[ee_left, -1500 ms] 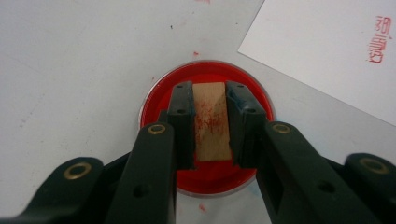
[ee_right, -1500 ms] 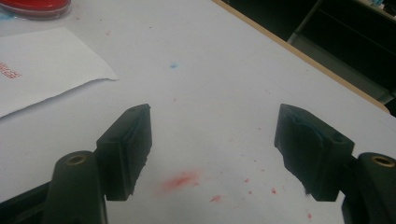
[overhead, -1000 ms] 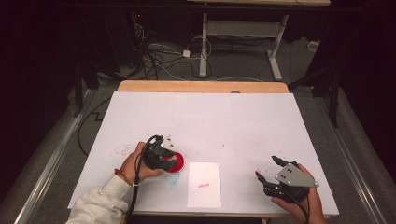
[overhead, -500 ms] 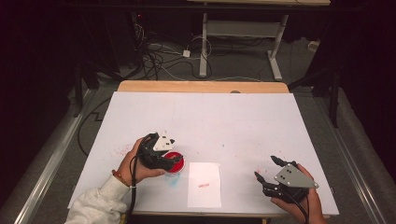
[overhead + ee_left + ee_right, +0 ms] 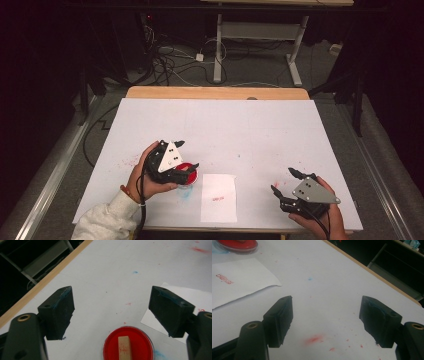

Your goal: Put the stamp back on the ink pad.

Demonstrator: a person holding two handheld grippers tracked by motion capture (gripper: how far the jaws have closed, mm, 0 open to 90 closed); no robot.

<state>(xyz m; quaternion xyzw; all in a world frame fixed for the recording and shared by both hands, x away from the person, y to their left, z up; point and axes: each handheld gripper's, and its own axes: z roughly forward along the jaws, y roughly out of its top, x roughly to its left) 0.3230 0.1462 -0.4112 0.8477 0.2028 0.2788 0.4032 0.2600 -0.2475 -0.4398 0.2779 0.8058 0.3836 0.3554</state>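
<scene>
Left hand-held gripper [image 5: 113,315]: released, jaws just opening wide, nothing between the pads. Wooden stamp [image 5: 124,348]: standing in the red ink pad [image 5: 128,343] directly below the jaws. Likely light, rigid, smooth; gripping advised across the narrow wooden sides. Right hand-held gripper [image 5: 327,322]: released, idling.

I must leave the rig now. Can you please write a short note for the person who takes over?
Left claw: open, jaws have just been opening, nothing between them; it hangs above the red ink pad, where the wooden stamp lies.
Right claw: open, holds nothing, over bare table.
Paper lies between the hands and already bears one red print.
Done: one print, stamp put down on the pad.
Left: probably more prints, if wanted.
</scene>
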